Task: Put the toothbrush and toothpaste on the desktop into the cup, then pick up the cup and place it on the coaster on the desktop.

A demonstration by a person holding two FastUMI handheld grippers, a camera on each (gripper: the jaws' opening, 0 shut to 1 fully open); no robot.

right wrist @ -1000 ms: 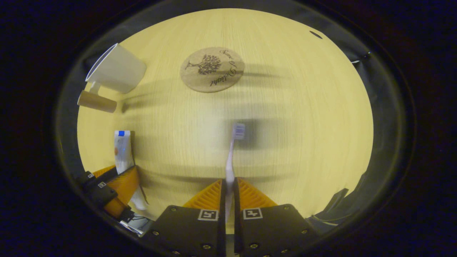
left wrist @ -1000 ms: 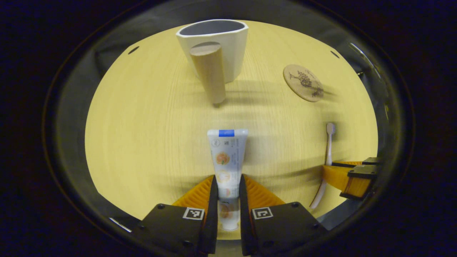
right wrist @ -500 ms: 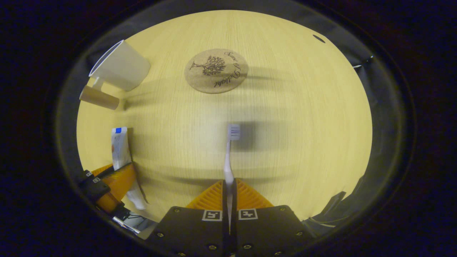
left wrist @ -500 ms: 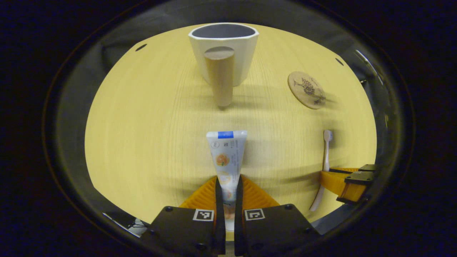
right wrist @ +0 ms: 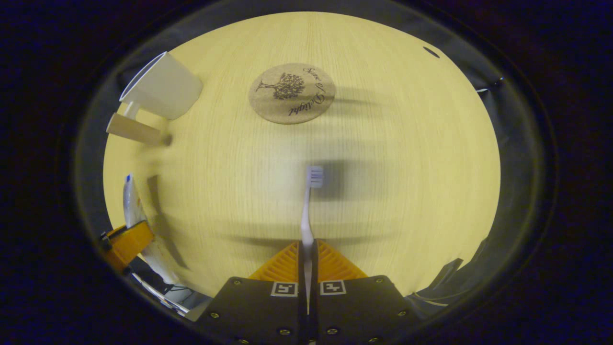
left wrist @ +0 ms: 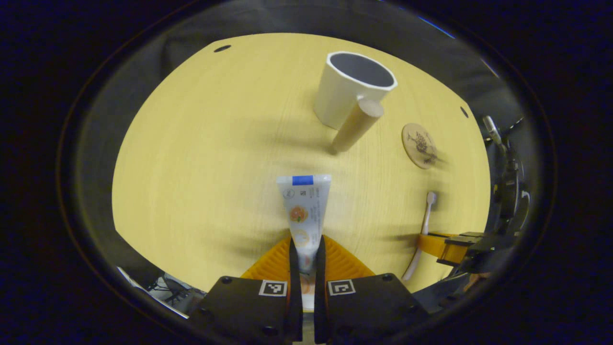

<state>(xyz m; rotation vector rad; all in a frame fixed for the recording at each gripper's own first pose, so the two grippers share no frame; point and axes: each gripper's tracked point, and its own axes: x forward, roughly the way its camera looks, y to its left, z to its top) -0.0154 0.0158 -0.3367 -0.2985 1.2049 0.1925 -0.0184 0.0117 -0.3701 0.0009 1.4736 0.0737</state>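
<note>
My left gripper (left wrist: 306, 247) is shut on the white toothpaste tube (left wrist: 303, 211), which points away from me above the table. The white cup (left wrist: 346, 88) with its wooden handle (left wrist: 357, 125) stands far ahead to the right; the round cork coaster (left wrist: 420, 145) lies right of it. In the right gripper view my right gripper (right wrist: 307, 250) is shut on the white toothbrush (right wrist: 309, 203), bristle head forward. The coaster (right wrist: 291, 93) lies straight ahead of it and the cup (right wrist: 160, 88) sits at the far left. The left gripper (right wrist: 125, 242) with the tube (right wrist: 130, 201) shows at the lower left.
The pale wooden tabletop (left wrist: 206, 158) spreads under both grippers, with small dark holes (left wrist: 221, 48) near its far corners. Cables and dark gear (left wrist: 507, 187) sit beyond the table's right edge. The near table edge (right wrist: 191, 297) runs just below my right gripper.
My left gripper has lifted and swung left with the toothpaste, so the cup and coaster now sit to its right. The right gripper holds the toothbrush almost still.
</note>
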